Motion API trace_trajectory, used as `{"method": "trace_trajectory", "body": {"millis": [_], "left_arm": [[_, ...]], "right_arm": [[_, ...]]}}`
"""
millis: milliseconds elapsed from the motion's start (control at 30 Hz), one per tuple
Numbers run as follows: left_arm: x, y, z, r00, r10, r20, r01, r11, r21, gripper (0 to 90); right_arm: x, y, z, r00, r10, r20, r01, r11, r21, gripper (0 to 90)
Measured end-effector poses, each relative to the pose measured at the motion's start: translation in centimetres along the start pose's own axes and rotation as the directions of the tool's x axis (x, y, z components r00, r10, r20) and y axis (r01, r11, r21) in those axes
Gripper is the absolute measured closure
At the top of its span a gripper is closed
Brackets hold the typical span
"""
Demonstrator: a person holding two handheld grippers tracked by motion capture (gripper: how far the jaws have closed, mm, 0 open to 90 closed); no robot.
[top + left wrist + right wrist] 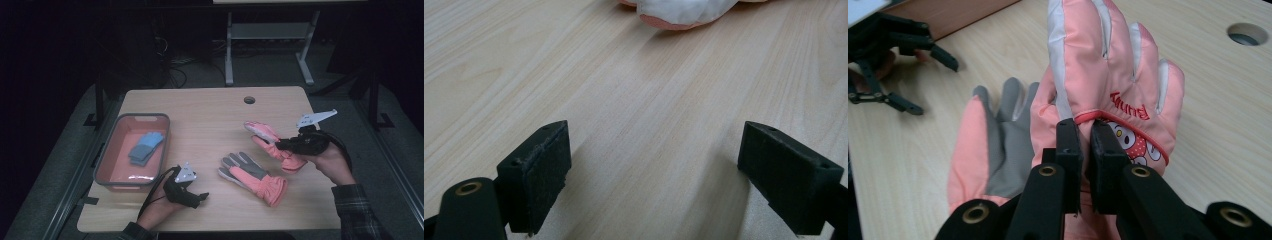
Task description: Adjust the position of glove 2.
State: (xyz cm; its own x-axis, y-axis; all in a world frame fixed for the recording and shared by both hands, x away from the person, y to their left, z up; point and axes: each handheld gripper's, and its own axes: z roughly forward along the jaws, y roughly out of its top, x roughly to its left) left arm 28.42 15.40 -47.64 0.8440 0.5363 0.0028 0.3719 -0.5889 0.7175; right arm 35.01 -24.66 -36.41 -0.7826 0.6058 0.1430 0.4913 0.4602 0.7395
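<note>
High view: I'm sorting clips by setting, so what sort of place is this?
Probably a lab or workshop bench set up for recording, not a home. A bare pale wooden table with a round cable hole stands in a dark room, cables lie tangled on the floor behind it, and a white metal-framed table leg stands beyond.

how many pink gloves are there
2: one pink glove lies on the table, the other is pinched in the right hand-held gripper. None seems hidden.

Your black left gripper (199,196), grey three-cornered plate, trailing cable, black right gripper (280,145) with brass-ringed screws, plaid sleeve (357,210)
</note>
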Motion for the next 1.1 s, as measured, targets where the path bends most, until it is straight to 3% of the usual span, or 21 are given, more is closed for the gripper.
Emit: {"method": "trace_trajectory", "body": {"millis": [133, 500, 833, 1100], "left_arm": [[0.0, 0.0, 0.0, 1.0000, -0.001, 0.000, 0.001, 1.0000, 0.000, 13.1], [0.0, 0.0, 0.0, 1.0000, -0.002, 0.001, 0.002, 1.0000, 0.001, 13.1], [0.0, 0.0, 0.0, 1.0000, -0.007, 0.004, 0.007, 1.0000, 0.003, 13.1], [0.0, 0.0, 0.0, 1.0000, -0.007, 0.003, 0.007, 1.0000, 0.001, 13.1]], "right_arm": [[1.2, 0.3, 0.4, 0.9989, -0.040, -0.025, 0.040, 0.999, 0.010, 84.7], [4.2, 0.5, 1.3, 0.9909, -0.089, -0.101, 0.093, 0.995, 0.037, 84.6], [5.7, 0.7, 2.1, 0.9822, -0.130, -0.135, 0.139, 0.988, 0.061, 84.4], [6.5, 0.5, 3.8, 0.9799, -0.143, -0.139, 0.161, 0.979, 0.128, 84.1]]}}
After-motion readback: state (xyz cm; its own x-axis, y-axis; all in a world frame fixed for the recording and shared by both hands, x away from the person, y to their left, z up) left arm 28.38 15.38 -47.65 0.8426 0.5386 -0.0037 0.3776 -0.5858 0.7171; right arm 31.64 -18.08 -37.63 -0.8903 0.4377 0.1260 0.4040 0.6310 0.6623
